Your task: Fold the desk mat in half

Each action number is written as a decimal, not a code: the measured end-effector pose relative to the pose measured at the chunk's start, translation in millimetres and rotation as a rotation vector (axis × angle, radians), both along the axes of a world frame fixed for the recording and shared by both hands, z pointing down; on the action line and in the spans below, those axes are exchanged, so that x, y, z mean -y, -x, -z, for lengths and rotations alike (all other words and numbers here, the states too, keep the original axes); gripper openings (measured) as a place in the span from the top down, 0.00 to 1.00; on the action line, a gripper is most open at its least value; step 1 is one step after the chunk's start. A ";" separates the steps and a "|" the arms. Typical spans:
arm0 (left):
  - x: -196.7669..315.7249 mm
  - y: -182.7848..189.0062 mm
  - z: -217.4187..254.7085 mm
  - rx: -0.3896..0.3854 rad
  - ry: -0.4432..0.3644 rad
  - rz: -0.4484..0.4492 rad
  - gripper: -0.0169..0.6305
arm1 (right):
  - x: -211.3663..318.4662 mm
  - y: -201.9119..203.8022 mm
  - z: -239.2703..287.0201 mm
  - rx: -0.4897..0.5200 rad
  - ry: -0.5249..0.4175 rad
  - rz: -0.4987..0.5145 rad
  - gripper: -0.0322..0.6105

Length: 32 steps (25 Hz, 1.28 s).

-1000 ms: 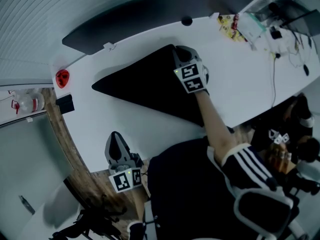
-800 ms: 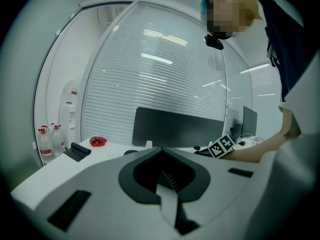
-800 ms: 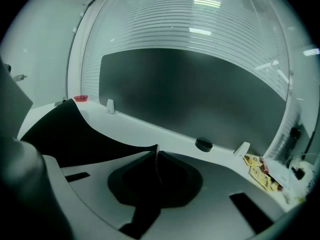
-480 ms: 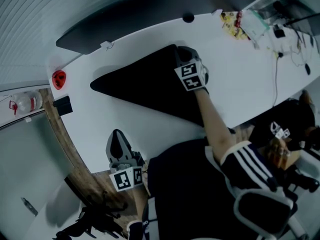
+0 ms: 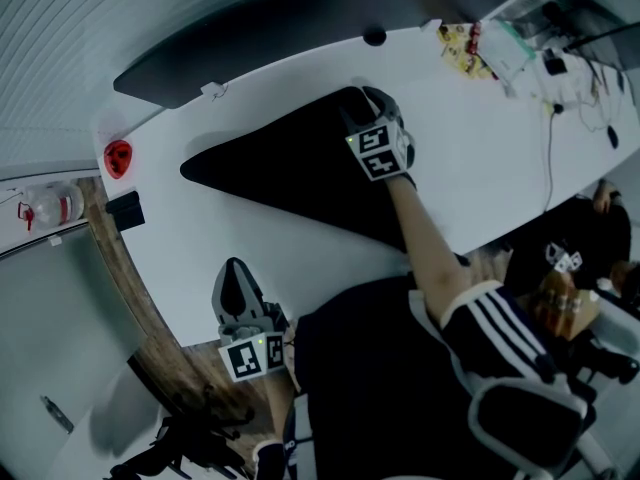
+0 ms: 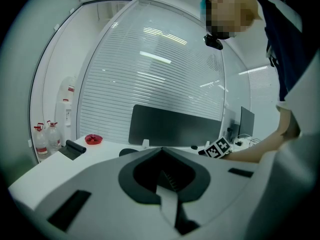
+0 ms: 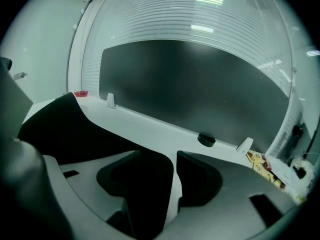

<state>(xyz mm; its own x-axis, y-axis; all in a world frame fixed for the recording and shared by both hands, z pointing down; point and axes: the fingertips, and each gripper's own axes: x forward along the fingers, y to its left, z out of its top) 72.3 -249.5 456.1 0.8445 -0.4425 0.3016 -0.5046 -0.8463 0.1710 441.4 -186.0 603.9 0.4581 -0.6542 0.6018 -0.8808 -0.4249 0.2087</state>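
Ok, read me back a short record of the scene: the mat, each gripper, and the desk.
mat: black, triangular outline, looks folded over, flat on the desk
desk: white, clutter at its far right end
right gripper: at the mat's far corner, fingers apart, have just been opening, only bare desk shows between them
left gripper: fingers together, empty, by the desk's near edge, off the mat

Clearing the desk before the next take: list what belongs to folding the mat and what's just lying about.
Job: black desk mat; right gripper, jaws have just been opening, only bare desk between them; left gripper, shut, idle; white desk.
Lying about: red dish; small black puck; yellow packets; cables; plastic bottle.
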 end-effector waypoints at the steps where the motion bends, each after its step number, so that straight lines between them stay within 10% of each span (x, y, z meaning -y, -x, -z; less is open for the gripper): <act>1: -0.6 0.8 0.3 -0.002 -0.002 -0.002 0.97 | -0.8 -1.3 0.3 0.002 -0.004 -0.010 0.63; 12: -10.0 8.3 23.4 -0.045 -0.043 0.023 0.97 | -13.7 -8.3 3.8 -0.008 -0.021 -0.098 0.63; 24: -18.6 15.7 30.2 -0.064 -0.069 -0.016 0.97 | -27.1 -5.3 12.1 0.004 -0.051 -0.147 0.91; 32: -28.2 21.4 37.6 -0.097 -0.094 -0.049 0.97 | -21.3 27.2 76.0 0.000 -0.227 -0.079 0.94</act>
<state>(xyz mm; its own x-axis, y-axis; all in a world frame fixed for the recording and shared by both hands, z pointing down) 50.9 -221.4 418.5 0.8890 -0.4226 0.1766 -0.4472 -0.8841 0.1354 414.1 -164.7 528.0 0.5134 -0.7346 0.4436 -0.8429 -0.5286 0.1004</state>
